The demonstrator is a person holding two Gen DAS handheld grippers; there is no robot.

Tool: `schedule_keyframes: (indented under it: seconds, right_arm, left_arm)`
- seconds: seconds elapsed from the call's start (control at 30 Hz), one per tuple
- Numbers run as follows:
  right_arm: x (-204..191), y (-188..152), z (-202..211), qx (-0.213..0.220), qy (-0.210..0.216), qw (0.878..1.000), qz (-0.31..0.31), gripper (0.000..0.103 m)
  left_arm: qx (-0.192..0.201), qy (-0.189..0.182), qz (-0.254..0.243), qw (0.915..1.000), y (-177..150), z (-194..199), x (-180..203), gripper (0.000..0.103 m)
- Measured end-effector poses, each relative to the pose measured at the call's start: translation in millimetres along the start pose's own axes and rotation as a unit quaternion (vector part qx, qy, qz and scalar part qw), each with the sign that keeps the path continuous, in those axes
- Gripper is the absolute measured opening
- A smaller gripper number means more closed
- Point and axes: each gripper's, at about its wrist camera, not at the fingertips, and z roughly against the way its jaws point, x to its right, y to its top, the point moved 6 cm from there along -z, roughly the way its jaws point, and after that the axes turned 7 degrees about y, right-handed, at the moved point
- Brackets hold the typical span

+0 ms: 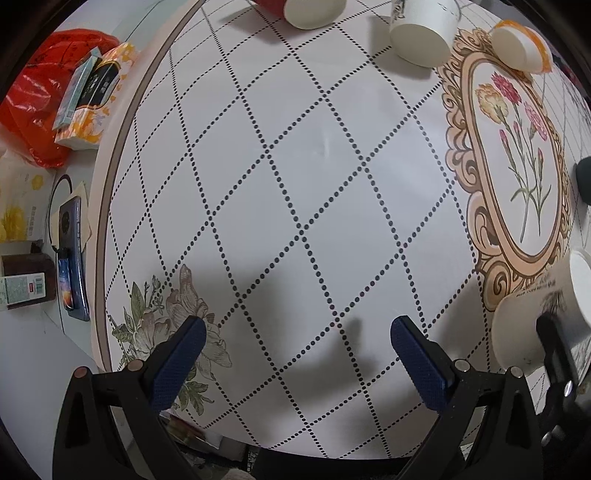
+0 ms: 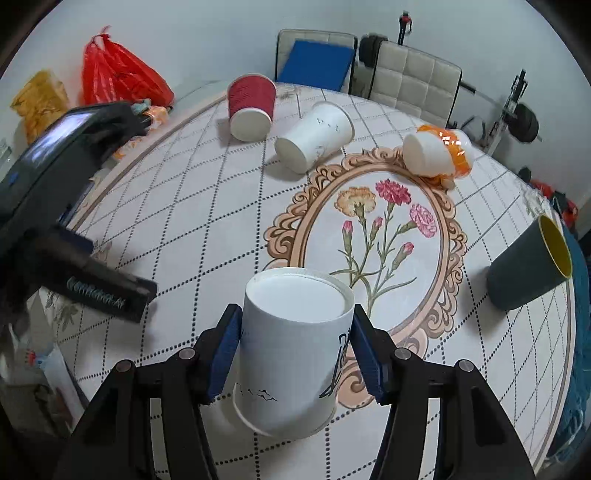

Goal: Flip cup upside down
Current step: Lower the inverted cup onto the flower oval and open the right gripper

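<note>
While the right gripper (image 2: 293, 338) pinches the white cup (image 2: 291, 350) (base up) between its jaws, left gripper (image 1: 297, 347) spread, empty.

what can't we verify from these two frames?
- Right wrist view: whether the rim of the inverted white paper cup with bird print sits flat on the table; the right gripper fingers hide its sides.
- Left wrist view: the red ribbed paper cup is cut off by the top edge.
- Left wrist view: the dark cup with yellow interior is only a sliver at the right edge.
</note>
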Motion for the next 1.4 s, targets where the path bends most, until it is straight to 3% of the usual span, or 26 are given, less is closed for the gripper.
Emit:
schedule_keyframes:
  seconds: [0.17, 0.43, 0.6, 0.67, 0.97, 1.4]
  right_arm:
    - [-5, -18, 6, 0.009, -0.010, 1.000, -0.003, 0.061]
    - [-1, -37, 11, -0.020, -0.025, 0.998, -0.047, 0.062]
    - [7, -42, 31, -0.039, -0.041, 0.993, -0.101, 0.086]
    - [13, -47, 45, -0.054, -0.048, 0.988, -0.135, 0.093]
    - [39, -69, 122, -0.070, -0.120, 0.963, -0.233, 0.097]
    - [23, -59, 243, -0.018, -0.124, 0.967, -0.223, 0.097]
  left_arm:
    - [0.006, -0.004, -0.011, 0.9999, -10, -2, 18, 0.103]
    - [0.035, -0.010, -0.033, 0.9988, -26, 13, 30, 0.103]
    - [0.069, -0.008, -0.051, 0.9963, -40, 42, 39, 0.103]
    - [0.083, -0.011, -0.054, 0.9950, -48, 58, 42, 0.103]
    - [0.146, -0.032, -0.044, 0.9877, -68, 129, 45, 0.103]
    - [0.234, -0.035, -0.019, 0.9715, -129, 246, 36, 0.102]
